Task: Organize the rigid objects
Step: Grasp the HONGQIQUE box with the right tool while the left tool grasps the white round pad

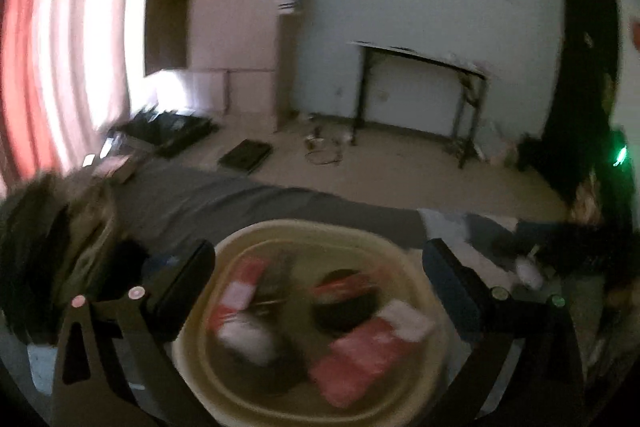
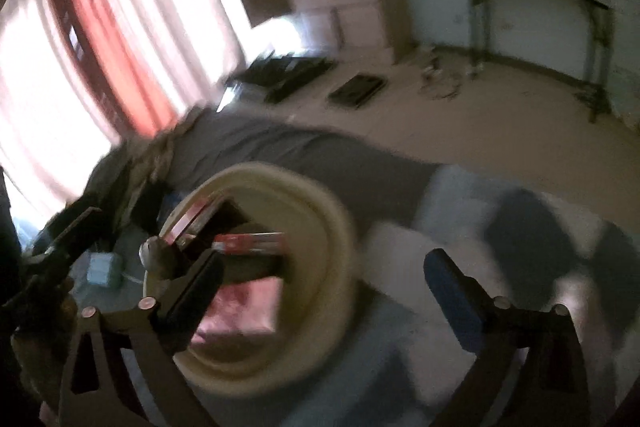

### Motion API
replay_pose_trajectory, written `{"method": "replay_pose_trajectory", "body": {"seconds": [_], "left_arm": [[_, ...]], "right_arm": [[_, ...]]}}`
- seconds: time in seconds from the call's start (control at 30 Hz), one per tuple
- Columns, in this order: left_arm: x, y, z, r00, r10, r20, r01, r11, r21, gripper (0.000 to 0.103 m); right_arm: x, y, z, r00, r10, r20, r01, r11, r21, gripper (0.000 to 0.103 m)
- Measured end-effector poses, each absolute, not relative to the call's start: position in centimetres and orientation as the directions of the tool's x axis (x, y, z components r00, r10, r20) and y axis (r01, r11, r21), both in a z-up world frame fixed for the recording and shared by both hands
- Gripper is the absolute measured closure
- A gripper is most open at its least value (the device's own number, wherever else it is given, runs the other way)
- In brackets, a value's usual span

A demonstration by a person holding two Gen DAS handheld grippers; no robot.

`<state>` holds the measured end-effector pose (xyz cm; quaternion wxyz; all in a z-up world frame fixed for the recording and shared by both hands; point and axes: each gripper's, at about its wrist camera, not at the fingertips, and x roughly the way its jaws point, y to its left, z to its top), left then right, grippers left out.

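Note:
A round cream basin (image 1: 304, 227) sits on the bed just below my left gripper (image 1: 318, 251). It holds several blurred items: a red flat box (image 1: 360, 359), a red-and-white box (image 1: 244, 287) and a dark round tin with a red band (image 1: 344, 291). The left jaws stand wide open on either side of the basin and hold nothing. In the right wrist view the same basin (image 2: 320, 211) lies low and left, with a red box (image 2: 248, 239) inside. My right gripper (image 2: 324, 261) is also wide open and grips nothing; its left finger overlaps the basin's rim.
The basin rests on a bed with a grey sheet (image 1: 240, 199) and a pale cover (image 2: 400, 307). Dark clothing (image 1: 580, 247) lies to the right on the bed. Beyond are floor (image 1: 400, 167) with dark flat items, a folding table (image 1: 420, 59), a wardrobe and red curtains (image 1: 24, 47).

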<state>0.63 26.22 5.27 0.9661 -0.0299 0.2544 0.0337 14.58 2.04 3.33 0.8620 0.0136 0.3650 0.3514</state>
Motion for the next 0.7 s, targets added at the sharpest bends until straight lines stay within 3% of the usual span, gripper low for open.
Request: {"method": "replay_pose_trajectory", "body": {"seconds": [0.07,0.13,0.3,0.47,0.53,0.6,0.7], "left_arm": [[1.4,23.0,5.2,0.865,0.006,-0.501,-0.003,1.000,0.007,0.000],[2.7,19.5,4.6,0.830,-0.126,-0.543,0.137,0.990,-0.019,0.000],[5.4,11.2,2.0,0.756,-0.241,-0.608,0.304,0.953,0.001,0.000],[6.7,6.2,-0.7,0.722,-0.258,-0.642,0.376,0.925,0.052,0.000],[7.2,5.4,-1.7,0.704,-0.239,-0.669,0.378,0.924,0.067,0.000],[7.4,5.3,-2.3,0.700,-0.220,-0.679,0.370,0.926,0.081,0.000],[7.4,5.1,-2.5,0.702,-0.207,-0.681,0.366,0.926,0.096,0.000]], "right_arm": [[14.0,-2.6,4.2,0.544,0.606,-0.580,-0.550,0.780,0.299,0.000],[13.7,-7.7,4.5,0.599,0.580,-0.552,-0.500,0.809,0.309,0.000],[14.8,-14.7,3.3,0.668,0.428,-0.609,-0.314,0.904,0.290,0.000],[16.1,-14.7,1.1,0.611,0.422,-0.670,-0.343,0.904,0.256,0.000],[17.8,-15.0,-1.4,0.509,0.463,-0.726,-0.241,0.886,0.396,0.000],[18.8,-15.0,-3.3,0.450,0.521,-0.725,-0.159,0.846,0.510,0.000],[19.3,-13.8,-4.7,0.404,0.550,-0.731,-0.150,0.828,0.540,0.000]]}}
